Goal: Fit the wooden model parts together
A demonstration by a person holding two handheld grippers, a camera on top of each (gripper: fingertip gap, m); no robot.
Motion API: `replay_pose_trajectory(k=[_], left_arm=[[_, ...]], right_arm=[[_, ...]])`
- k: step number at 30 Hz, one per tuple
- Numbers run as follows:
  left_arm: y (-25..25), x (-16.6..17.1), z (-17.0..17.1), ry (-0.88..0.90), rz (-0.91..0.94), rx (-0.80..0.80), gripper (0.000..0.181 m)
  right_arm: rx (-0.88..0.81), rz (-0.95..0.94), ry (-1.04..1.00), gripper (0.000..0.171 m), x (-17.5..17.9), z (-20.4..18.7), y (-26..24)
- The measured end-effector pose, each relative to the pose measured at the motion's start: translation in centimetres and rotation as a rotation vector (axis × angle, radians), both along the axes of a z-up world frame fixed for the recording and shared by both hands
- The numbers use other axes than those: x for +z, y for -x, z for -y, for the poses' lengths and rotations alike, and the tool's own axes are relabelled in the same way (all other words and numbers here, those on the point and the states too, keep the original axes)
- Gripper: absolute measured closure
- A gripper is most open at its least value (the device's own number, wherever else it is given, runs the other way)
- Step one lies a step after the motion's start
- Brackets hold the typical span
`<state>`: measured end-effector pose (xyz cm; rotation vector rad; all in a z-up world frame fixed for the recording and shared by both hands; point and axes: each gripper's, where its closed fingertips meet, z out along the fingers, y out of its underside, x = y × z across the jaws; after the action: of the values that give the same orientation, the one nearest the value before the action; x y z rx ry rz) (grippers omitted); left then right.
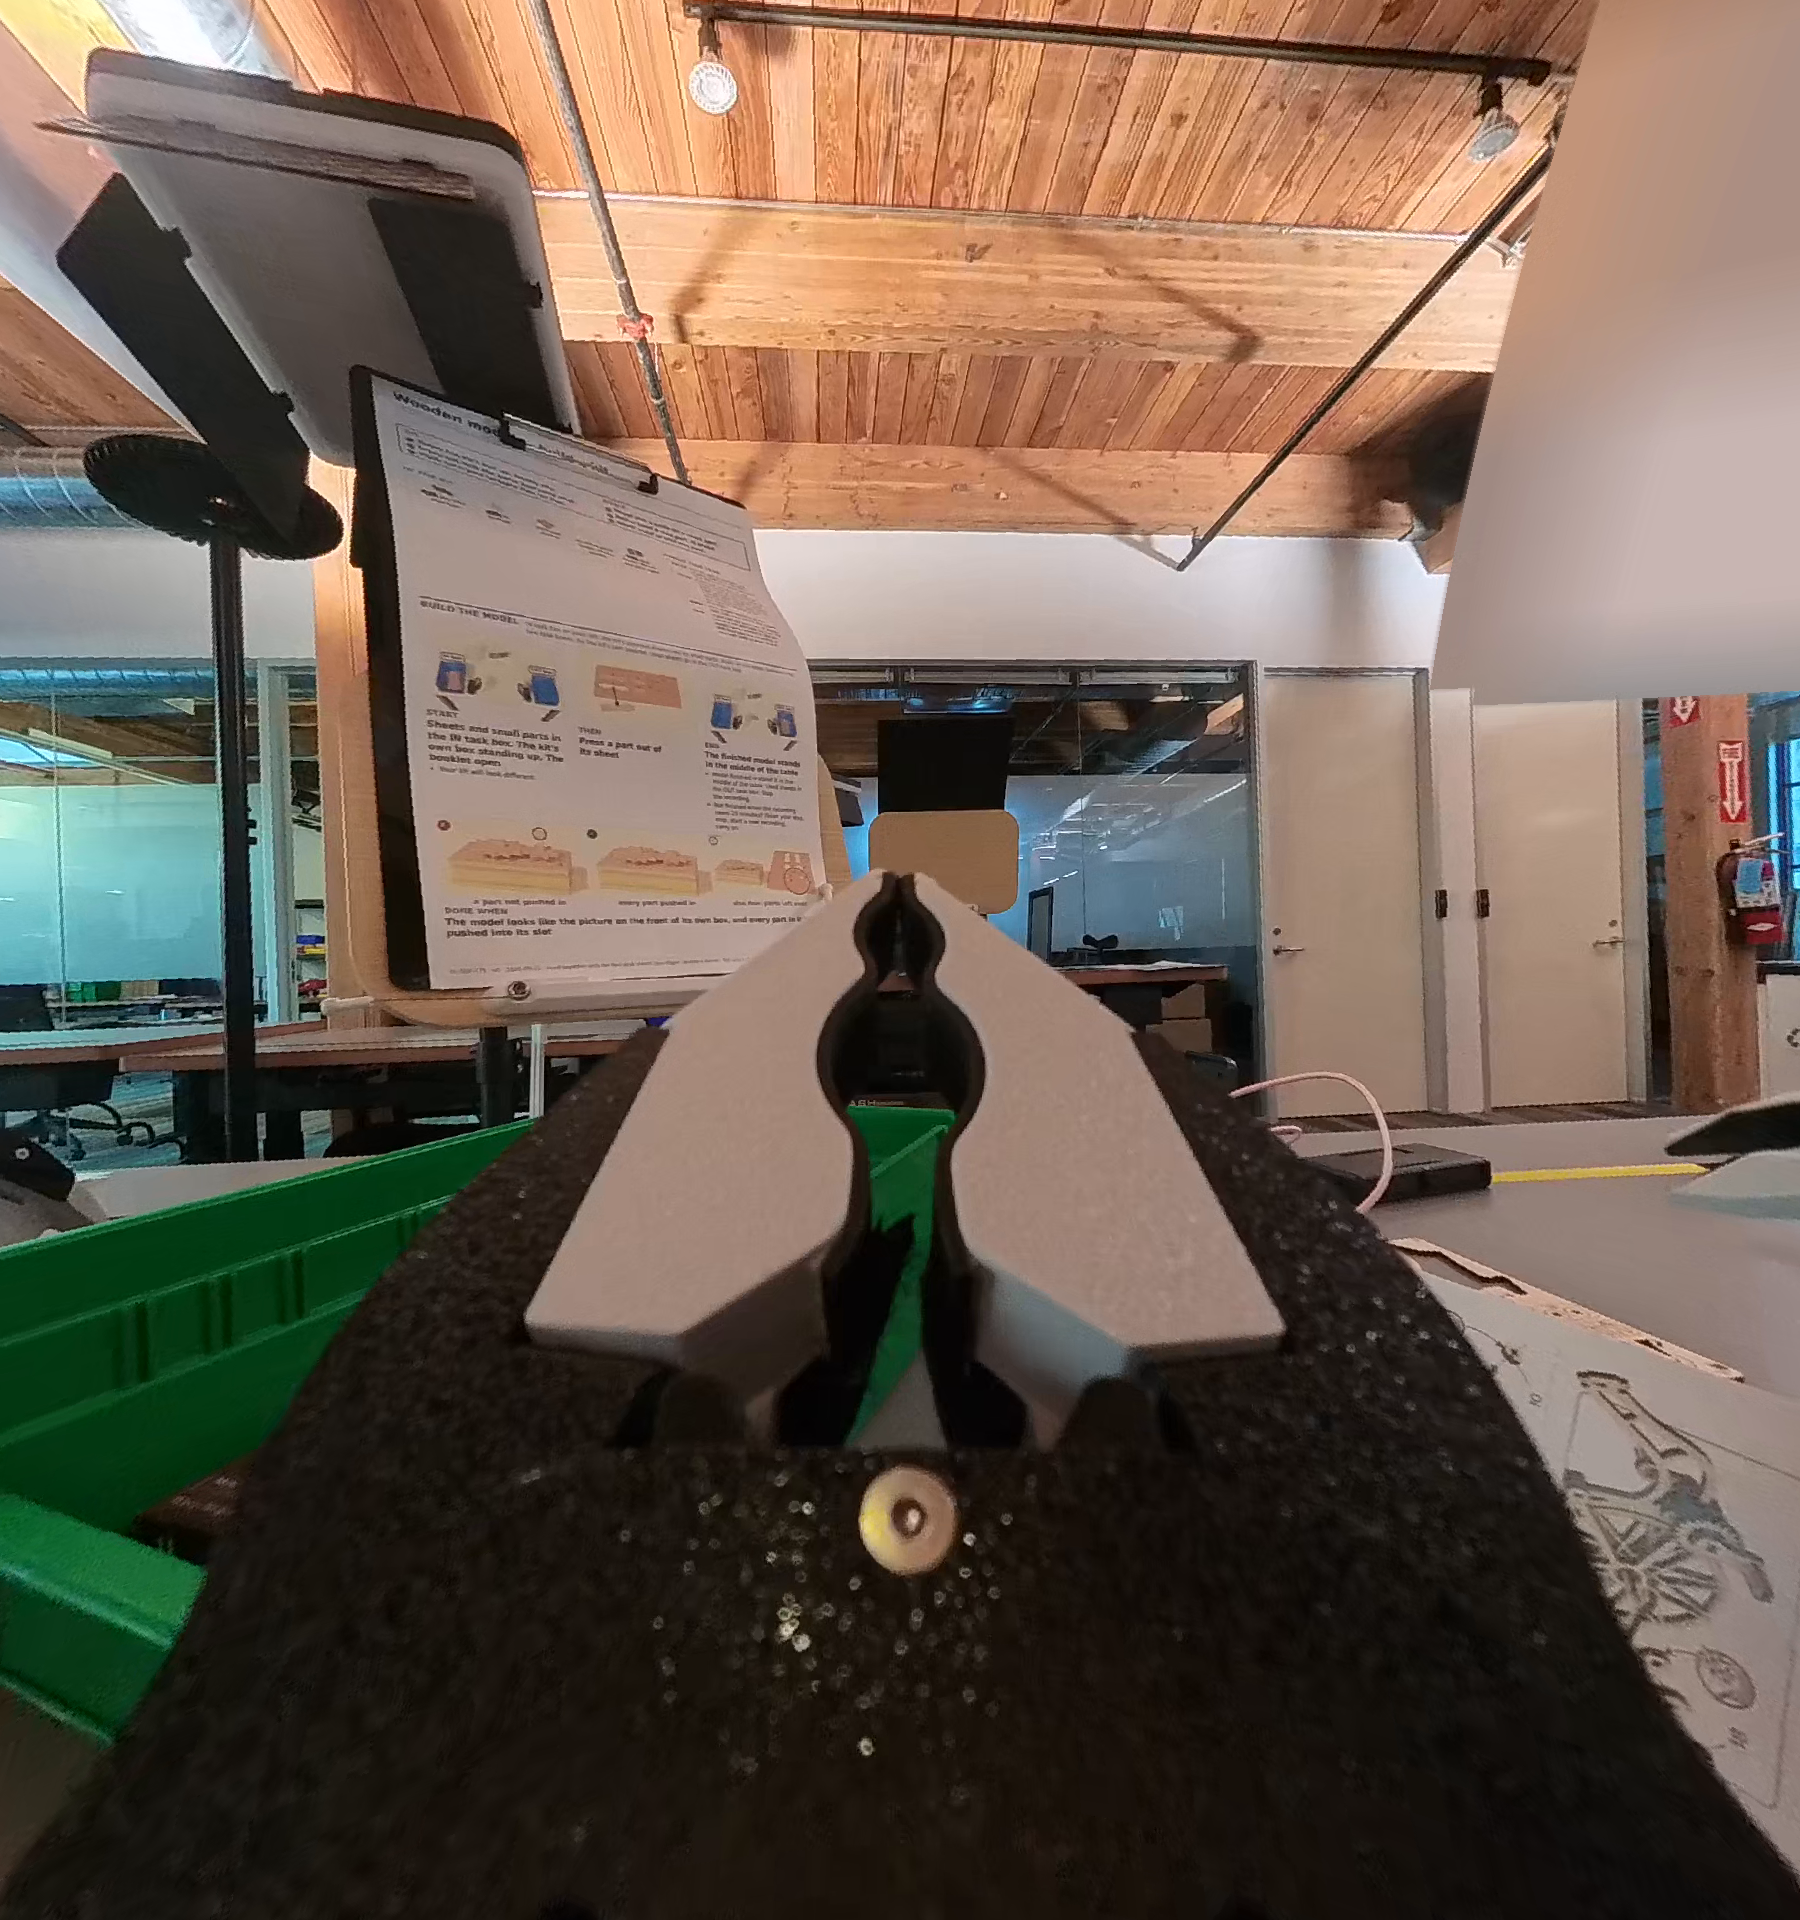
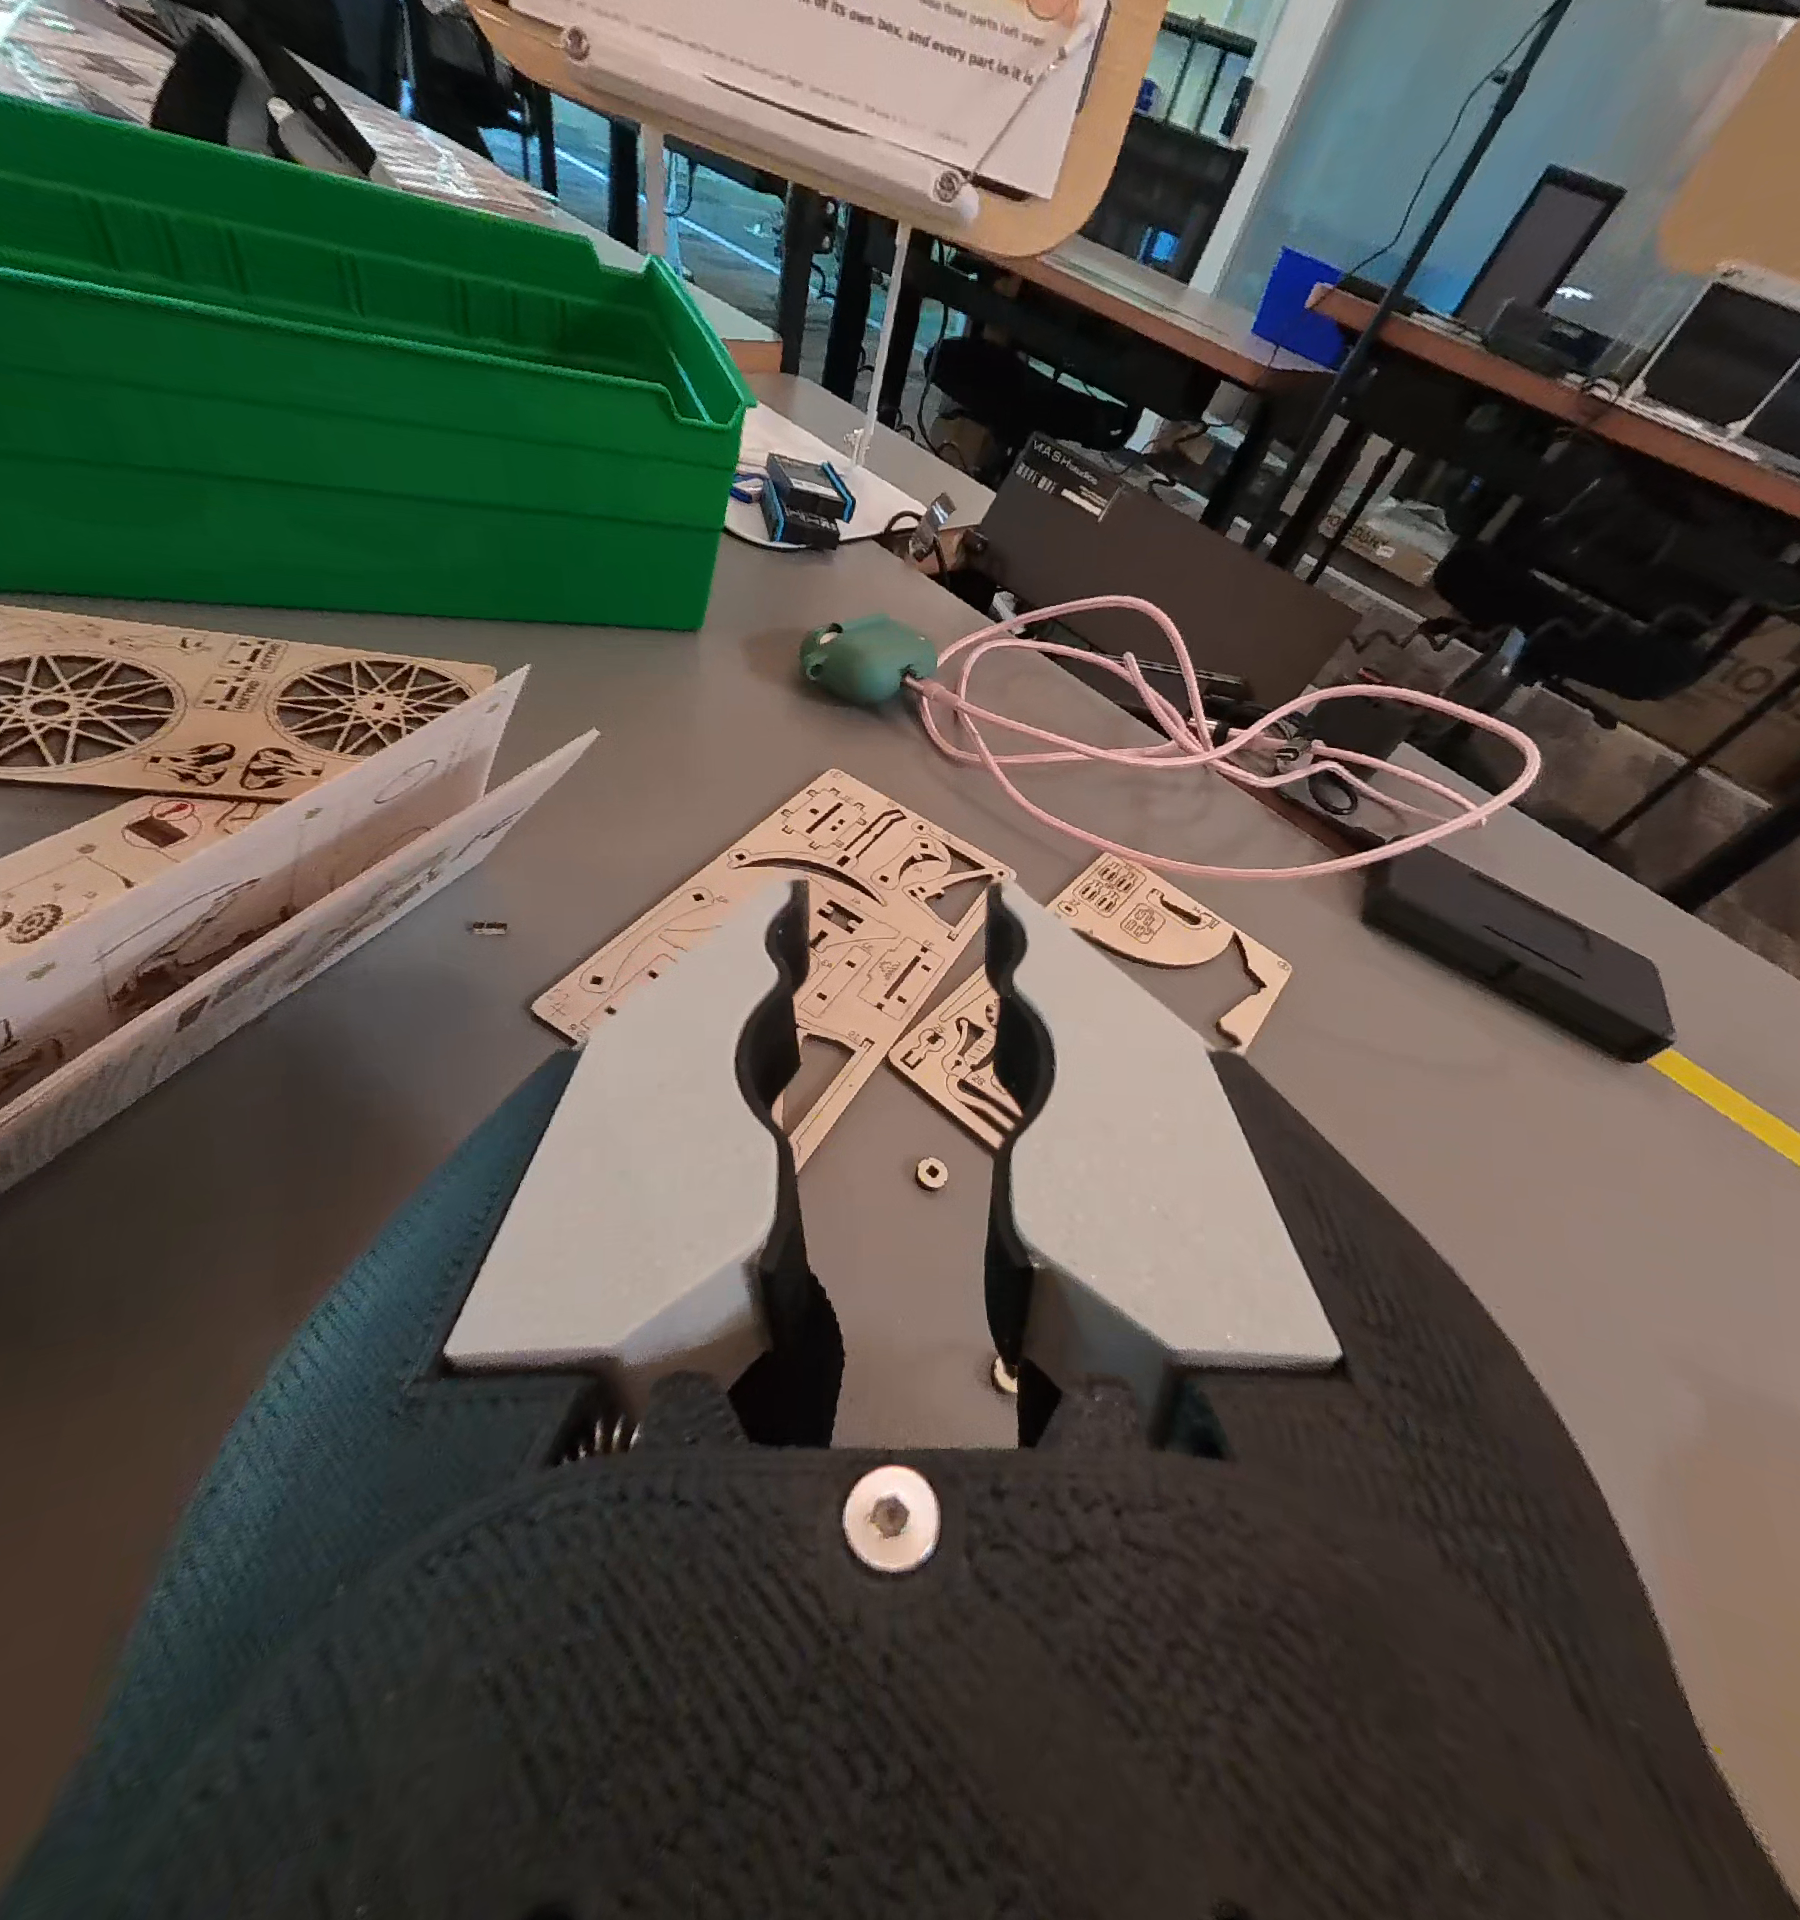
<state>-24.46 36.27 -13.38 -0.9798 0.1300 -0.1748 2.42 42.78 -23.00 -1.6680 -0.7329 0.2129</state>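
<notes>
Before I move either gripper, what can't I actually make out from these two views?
- Green bins, right wrist view: contents hidden behind their walls.
- Wooden sheet ahead of the right gripper: partly covered by its fingers.
- Wheel sheet: cut off at the left edge, partly under the booklet.
- Left wrist view: the left gripper points upward; its body hides most of the table.
</notes>
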Motion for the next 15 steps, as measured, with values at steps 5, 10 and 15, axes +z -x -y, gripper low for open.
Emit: replay_pose_trajectory(k=[5,10,15], left_arm=[[0.1,0.01,0.02,-0.001,0.01,-0.005,0.181],[0.27,0.02,0.03,-0.002,0.025,-0.012,0.181],[0.28,0.03,0.02,-0.002,0.027,-0.015,0.181]], right_arm=[[-0.02,0.015,-0.018,0.141,0.02,-0.22,-0.43],[-0.013,0.025,-0.075,0.14,0.58,-0.02,-0.27],[-0.001,0.039,-0.096,0.142,0.55,0.13,0.03]])
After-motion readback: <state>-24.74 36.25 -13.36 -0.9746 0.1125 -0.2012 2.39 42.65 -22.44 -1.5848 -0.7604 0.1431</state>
